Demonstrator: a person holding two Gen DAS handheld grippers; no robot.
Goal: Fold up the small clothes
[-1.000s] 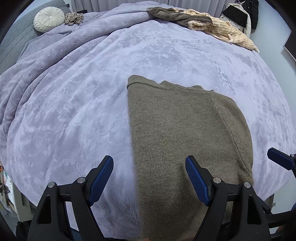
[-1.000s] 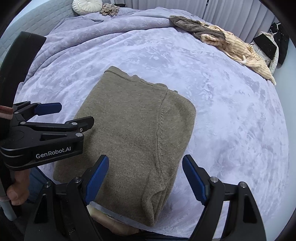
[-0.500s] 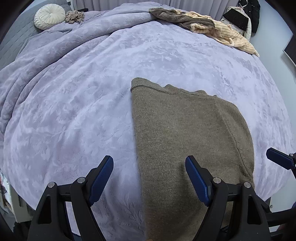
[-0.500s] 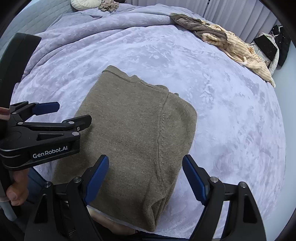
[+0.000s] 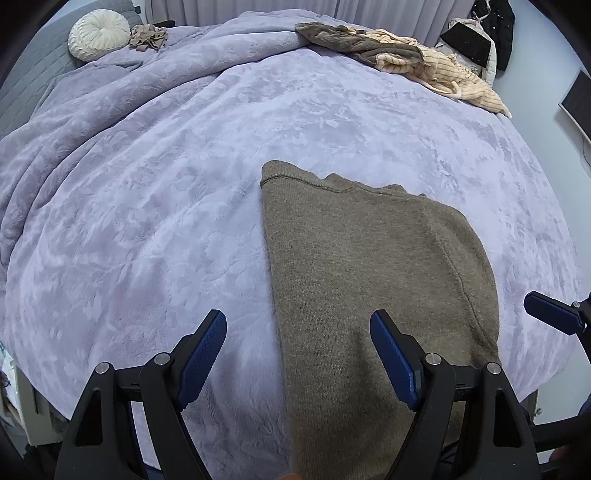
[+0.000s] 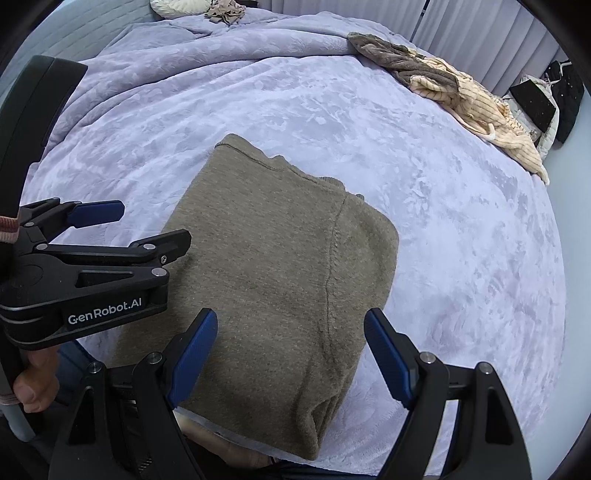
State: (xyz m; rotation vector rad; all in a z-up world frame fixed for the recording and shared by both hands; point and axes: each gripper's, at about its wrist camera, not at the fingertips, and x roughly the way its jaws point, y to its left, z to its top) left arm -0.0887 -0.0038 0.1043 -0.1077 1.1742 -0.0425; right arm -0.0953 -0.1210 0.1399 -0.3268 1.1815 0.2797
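Note:
An olive-brown knit garment (image 5: 369,277) lies folded flat on the lilac bed cover, near the bed's front edge; it also shows in the right wrist view (image 6: 280,280). My left gripper (image 5: 299,354) is open and empty, held above the garment's near left edge. My right gripper (image 6: 291,354) is open and empty, above the garment's near right part. The left gripper also shows at the left of the right wrist view (image 6: 140,229), open.
A heap of brown and cream striped clothes (image 5: 406,62) lies at the far right of the bed. A round cream cushion (image 5: 99,38) and a small beige cloth (image 5: 147,35) lie at the far left. The lilac cover (image 5: 166,184) is rumpled at the left.
Both grippers have drawn back and risen slightly from the garment, staying open. The garment has not moved.

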